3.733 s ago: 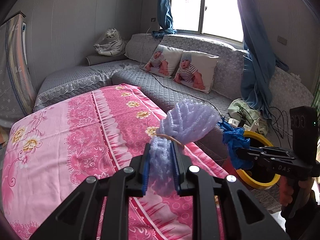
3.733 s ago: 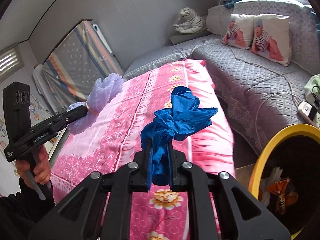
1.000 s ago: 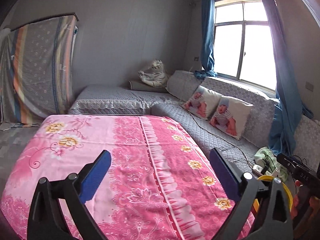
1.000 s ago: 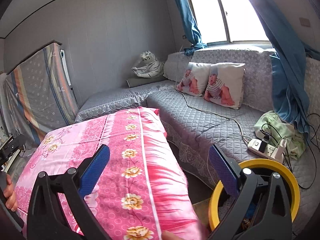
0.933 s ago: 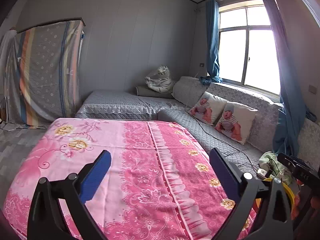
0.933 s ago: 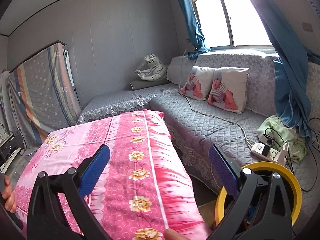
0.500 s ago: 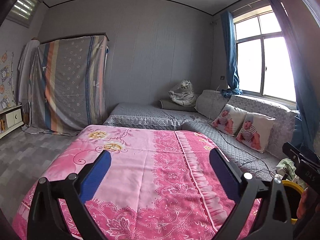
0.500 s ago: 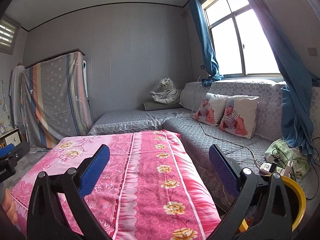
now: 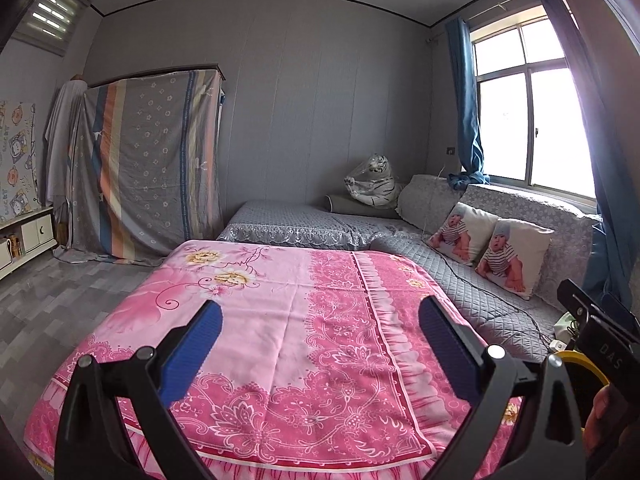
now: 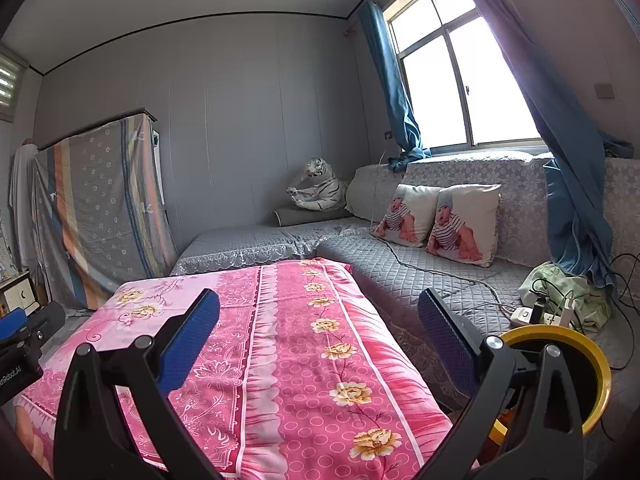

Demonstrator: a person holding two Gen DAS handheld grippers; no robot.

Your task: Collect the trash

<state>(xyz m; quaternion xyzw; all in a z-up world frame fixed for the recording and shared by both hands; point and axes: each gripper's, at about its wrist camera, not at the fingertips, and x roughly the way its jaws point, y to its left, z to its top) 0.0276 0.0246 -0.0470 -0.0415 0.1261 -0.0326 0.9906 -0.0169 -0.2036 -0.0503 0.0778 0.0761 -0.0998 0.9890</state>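
Observation:
My left gripper (image 9: 320, 344) is open and empty, held above the near end of the table with the pink floral cloth (image 9: 288, 320). My right gripper (image 10: 320, 340) is open and empty too, above the cloth's right side (image 10: 304, 352). The yellow-rimmed trash bin (image 10: 576, 340) stands on the floor at the lower right, partly behind my right finger; it also shows in the left wrist view (image 9: 580, 364). I see no loose trash on the cloth. The right gripper's body (image 9: 600, 332) shows at the right edge of the left wrist view.
A grey quilted corner sofa (image 10: 420, 264) runs behind and right of the table, with two baby-print pillows (image 10: 440, 220), a plush tiger (image 10: 320, 192), a cable, and a power strip (image 10: 536, 314) beside green cloth. A covered cabinet (image 9: 148, 160) stands left.
Since 3.7 s ago both grippers let go of the purple foam net and the blue rag, opened, and lifted back; the views now tilt up over the table and room.

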